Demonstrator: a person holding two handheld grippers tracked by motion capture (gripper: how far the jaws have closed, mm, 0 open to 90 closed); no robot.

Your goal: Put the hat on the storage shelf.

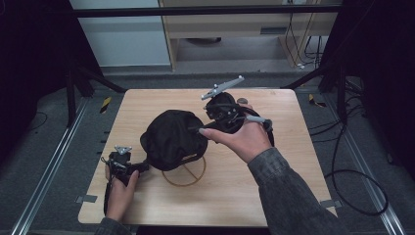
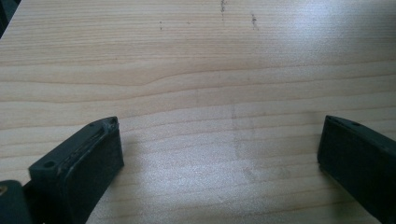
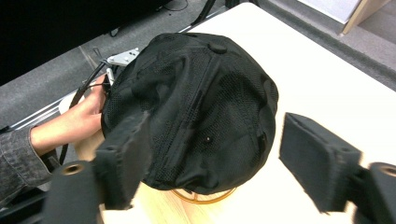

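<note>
At surface (image 1: 254, 191) centre: black cap (image 1: 171, 137) on a wooden stand (image 1: 188, 178). Right tongs (image 3: 215, 158) at its 2 o'clock, jaws wide, empty. Left tongs (image 2: 219, 154) at 8 o'clock, wide, empty.

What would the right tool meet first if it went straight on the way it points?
Probably the black mesh cap: the open right tool looks straight at its crown. How far off it is stays unclear.
</note>
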